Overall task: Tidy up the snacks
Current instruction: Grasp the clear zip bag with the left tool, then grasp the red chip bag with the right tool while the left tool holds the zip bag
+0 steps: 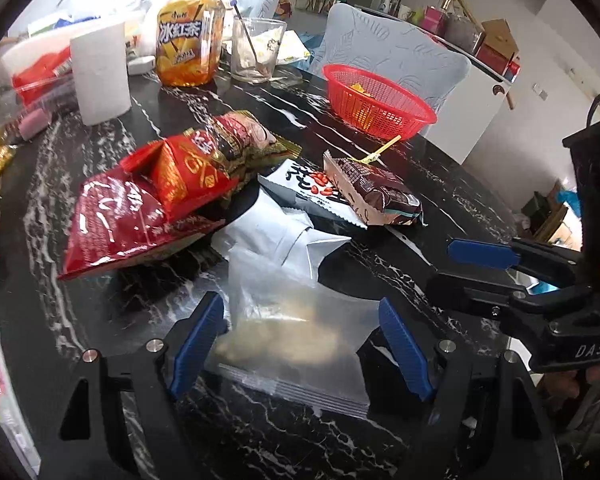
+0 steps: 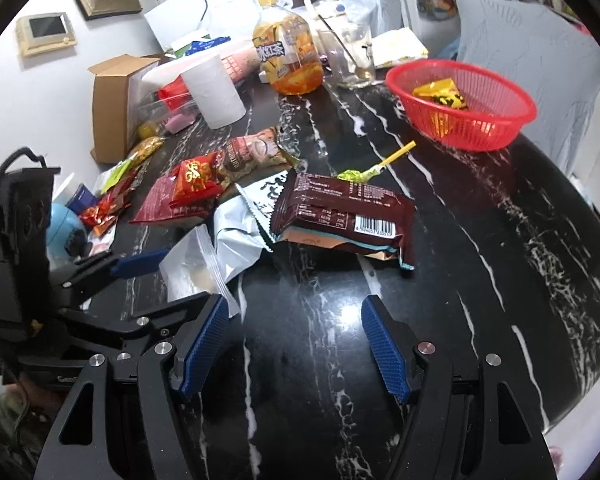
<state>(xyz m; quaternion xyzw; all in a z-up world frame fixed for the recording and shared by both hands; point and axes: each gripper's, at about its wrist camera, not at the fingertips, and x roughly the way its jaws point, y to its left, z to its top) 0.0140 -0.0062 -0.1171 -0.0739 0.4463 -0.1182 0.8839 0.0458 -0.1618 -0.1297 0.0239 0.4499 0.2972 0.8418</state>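
Note:
Several snack packets lie piled on the black marble table [image 2: 480,240]. My left gripper [image 1: 300,336] is open, its fingers straddling a clear zip bag [image 1: 296,336] of pale snacks that lies flat. My right gripper [image 2: 294,344] is open and empty above bare table, a little short of a brown chocolate packet [image 2: 340,216]. That packet also shows in the left wrist view [image 1: 376,192]. Red packets [image 1: 140,200] and a white peanut packet [image 1: 304,184] lie behind. A red basket [image 2: 464,100] holds a yellow packet [image 2: 440,96].
An iced tea bottle [image 1: 190,36], a glass with a spoon [image 1: 256,48], a paper roll [image 1: 100,68] and a cardboard box [image 2: 116,104] stand at the back. A lollipop [image 2: 376,168] lies by the chocolate packet. A grey chair [image 1: 392,56] stands beyond the basket.

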